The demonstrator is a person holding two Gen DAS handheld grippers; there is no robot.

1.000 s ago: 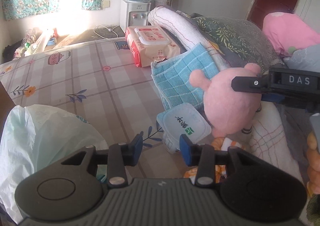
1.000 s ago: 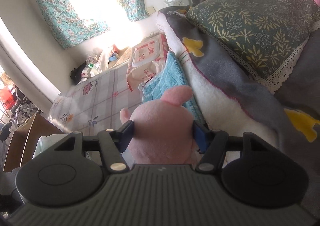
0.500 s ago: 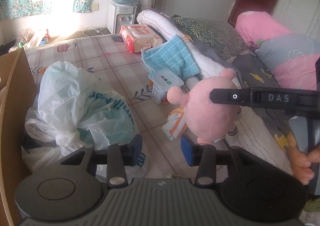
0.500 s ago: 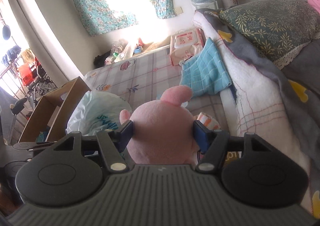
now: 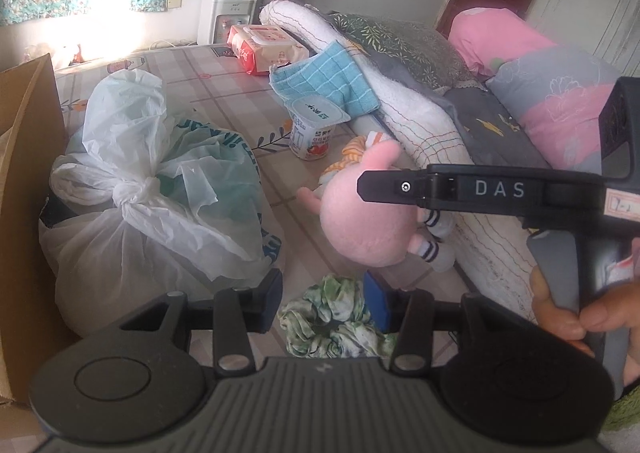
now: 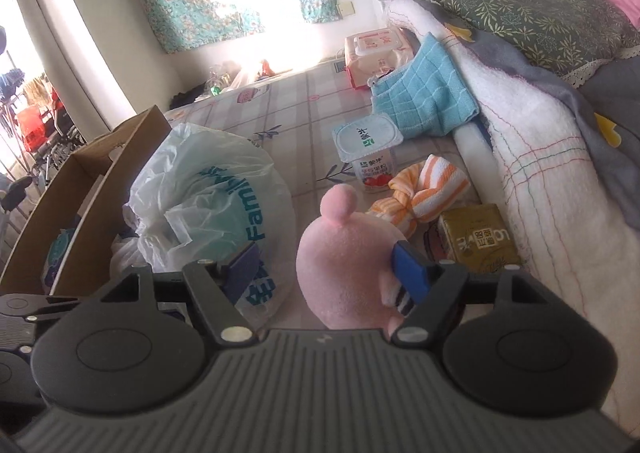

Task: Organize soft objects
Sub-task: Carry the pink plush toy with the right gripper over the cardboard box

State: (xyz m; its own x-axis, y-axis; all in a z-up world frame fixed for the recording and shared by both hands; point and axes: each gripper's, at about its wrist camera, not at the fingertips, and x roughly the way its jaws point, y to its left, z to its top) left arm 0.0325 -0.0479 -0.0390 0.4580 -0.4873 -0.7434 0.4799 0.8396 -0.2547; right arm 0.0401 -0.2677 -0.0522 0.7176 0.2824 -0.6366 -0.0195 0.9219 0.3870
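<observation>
The right gripper (image 6: pixel 326 267) has its jaws spread wide, and the pink plush toy (image 6: pixel 344 273) sits between them, touching only the right pad, well apart from the left one. So the toy is not pinched; whether it rests on the bedsheet (image 6: pixel 296 109) or hangs against that pad cannot be told. In the left wrist view it sits low beside the rolled white blanket (image 5: pixel 416 125).

The left gripper (image 5: pixel 322 303) hovers with jaws apart and empty, right over a green-and-white scrunchie (image 5: pixel 332 317).

The risks from here: with one-sided contact, the plush may roll off toward the plastic bag (image 6: pixel 208 197) if the gripper pulls away crookedly. The yogurt cup (image 6: pixel 370 151) and the gold carton (image 6: pixel 478 241) stand near, just beyond the toy, and a careless swing could knock them. The striped orange cloth (image 6: pixel 424 193) lies close too, so a grab there might snag two things together.
</observation>
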